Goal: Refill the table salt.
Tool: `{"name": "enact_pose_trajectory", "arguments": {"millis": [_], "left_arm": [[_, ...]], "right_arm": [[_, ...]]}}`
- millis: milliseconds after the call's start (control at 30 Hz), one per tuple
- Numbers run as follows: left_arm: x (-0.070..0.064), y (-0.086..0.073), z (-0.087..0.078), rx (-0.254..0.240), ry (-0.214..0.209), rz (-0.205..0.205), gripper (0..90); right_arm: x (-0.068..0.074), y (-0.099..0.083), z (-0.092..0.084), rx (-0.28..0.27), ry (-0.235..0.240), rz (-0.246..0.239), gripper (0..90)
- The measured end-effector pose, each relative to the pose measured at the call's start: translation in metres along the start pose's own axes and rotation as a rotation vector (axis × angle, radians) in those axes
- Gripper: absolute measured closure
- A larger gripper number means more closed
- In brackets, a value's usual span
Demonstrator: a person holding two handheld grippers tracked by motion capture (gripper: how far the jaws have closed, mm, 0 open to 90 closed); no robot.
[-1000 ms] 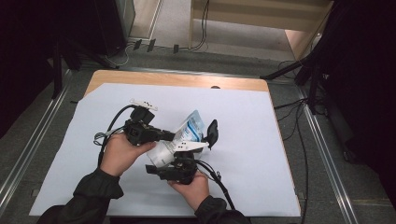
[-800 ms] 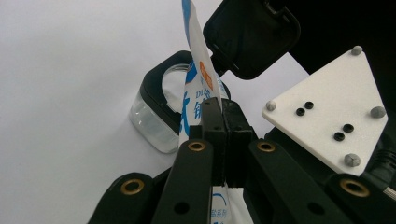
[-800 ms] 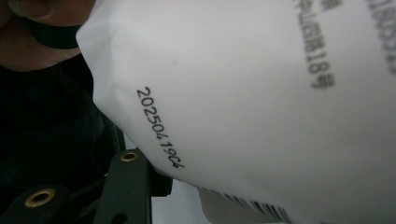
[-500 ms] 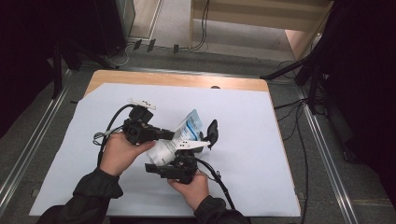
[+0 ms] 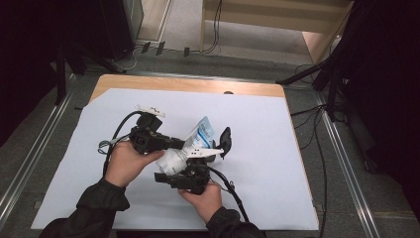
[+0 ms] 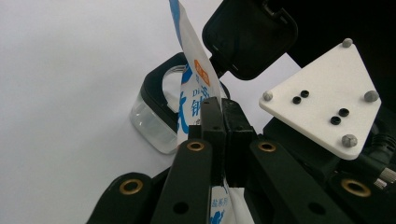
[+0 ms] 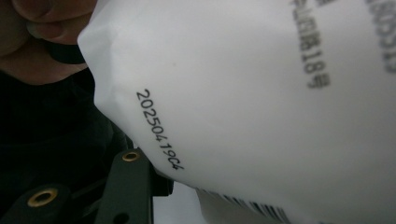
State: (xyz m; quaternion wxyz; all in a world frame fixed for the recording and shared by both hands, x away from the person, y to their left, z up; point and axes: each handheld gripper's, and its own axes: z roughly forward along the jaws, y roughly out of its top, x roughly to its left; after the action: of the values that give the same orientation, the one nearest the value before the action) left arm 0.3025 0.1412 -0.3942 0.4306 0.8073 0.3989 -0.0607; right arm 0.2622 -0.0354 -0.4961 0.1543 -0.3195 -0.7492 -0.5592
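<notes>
Pressed together on a thin edge of the pouch, the fingers of the left gripper (image 6: pixel 219 109) pinch the white, blue-printed soft plastic pouch (image 6: pixel 194 95) so that it stands up between them. The right gripper (image 5: pixel 190 174) sits under the pouch's white back; in its own view one black finger (image 7: pixel 128 186) lies against the film, but whether the pair truly clamps the pouch I cannot tell. The pouch is held in the air just above the middle of the white-covered table (image 5: pixel 277 163), between the two hands. It is likely light and limp: the film creases and bulges, so it would sag and slide if taken by its belly, and a flat sealed edge or corner looks like the safest place to grip, with the second gripper steadying the far end. It is probably slippery and could be punctured by a hard squeeze. It carries blue lettering and an orange spot on the front, a black printed date code and barcode on the plain back. Just behind it on the table stands a small clear plastic box with a black hinged lid (image 6: pixel 161 119) swung open.
</notes>
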Motion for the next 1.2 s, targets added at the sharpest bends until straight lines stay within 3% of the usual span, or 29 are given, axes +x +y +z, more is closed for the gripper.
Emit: {"name": "enact_pose_trajectory", "arguments": {"millis": [1200], "left_arm": [[-0.001,-0.0005,0.0015,-0.011,0.002,0.033,90.0]], "right_arm": [[-0.0012,0.0017,0.0004,0.006,0.008,0.001,55.4]]}}
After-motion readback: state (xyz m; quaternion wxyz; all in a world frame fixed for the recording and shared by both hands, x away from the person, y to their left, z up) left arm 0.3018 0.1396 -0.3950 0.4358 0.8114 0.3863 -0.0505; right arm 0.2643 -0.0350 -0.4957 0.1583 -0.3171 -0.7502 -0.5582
